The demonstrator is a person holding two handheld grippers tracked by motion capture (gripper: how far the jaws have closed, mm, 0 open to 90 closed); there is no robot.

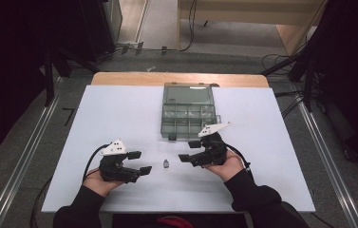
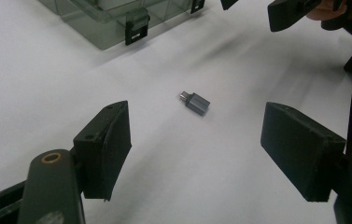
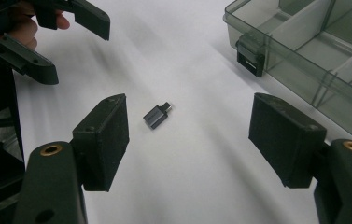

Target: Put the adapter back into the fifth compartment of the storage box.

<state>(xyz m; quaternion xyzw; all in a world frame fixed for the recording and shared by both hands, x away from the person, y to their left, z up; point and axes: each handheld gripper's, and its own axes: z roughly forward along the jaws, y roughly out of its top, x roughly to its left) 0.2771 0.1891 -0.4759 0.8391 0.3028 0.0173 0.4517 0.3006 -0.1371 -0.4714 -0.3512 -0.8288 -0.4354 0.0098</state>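
My left gripper (image 1: 138,162) had its jaws spread wide with nothing between the pads, hovering low over the white counter (image 1: 119,114). My right gripper (image 1: 190,151) was the same: jaws wide, empty, pointed inward toward the left one. Between the two sets of jaws lay the small grey adapter (image 1: 166,164), flat on the counter and touched by neither gripper. In the left gripper view the adapter (image 2: 195,102) sat just ahead of the open jaws, its metal plug end turned toward the far side. In the right gripper view it (image 3: 157,115) lay ahead of the jaws and nearer the left pad, plug end angled toward the case. Beyond it stood the clear compartment case (image 1: 188,110), lid open and tipped back, its black latch (image 1: 172,137) on the near wall facing the adapter. My hands held both grippers from the near edge.
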